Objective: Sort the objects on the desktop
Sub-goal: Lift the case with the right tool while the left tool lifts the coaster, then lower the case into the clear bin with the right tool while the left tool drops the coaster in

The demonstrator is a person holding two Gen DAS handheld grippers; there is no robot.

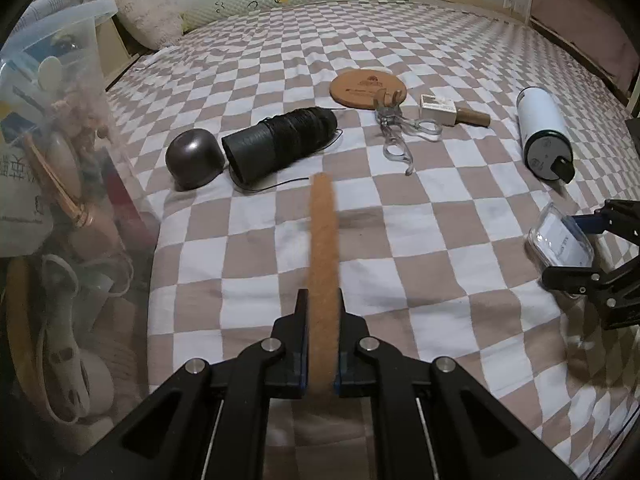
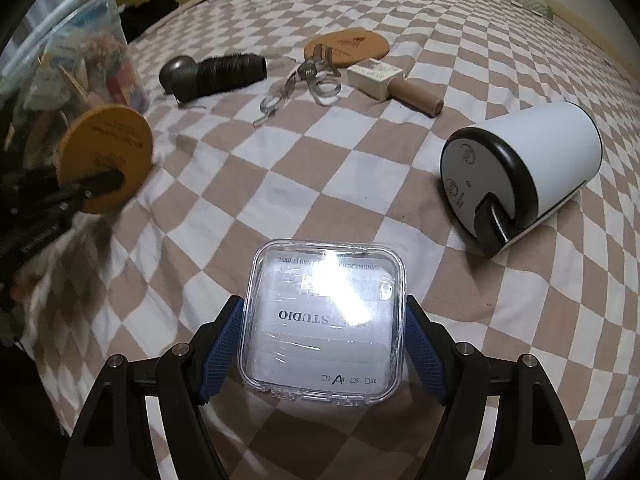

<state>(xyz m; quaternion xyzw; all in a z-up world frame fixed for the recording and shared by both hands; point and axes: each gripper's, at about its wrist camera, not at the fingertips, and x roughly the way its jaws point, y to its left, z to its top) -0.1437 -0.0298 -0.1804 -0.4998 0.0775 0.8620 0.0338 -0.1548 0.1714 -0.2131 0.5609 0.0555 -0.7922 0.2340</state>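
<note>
— so, what's the surface?
— a bed [image 1: 400, 220] under a checkered sheet, pillows [image 1: 152, 20] by the wall.
— and the jaws?
— left gripper [image 1: 322, 320] clamps a cork coaster [image 1: 322, 240] edge-on; right gripper [image 2: 324, 344] grasps a clear plastic case [image 2: 324, 320] above the sheet.

Clear plastic case [image 2: 322, 320]: card inside reads "STUDIO", upside down to cam; smaller line above it illegible. Size boxes on card edge nearest cam: "S", "XS", others unclear. Cork coasters nr case: print too blurred to read.
</note>
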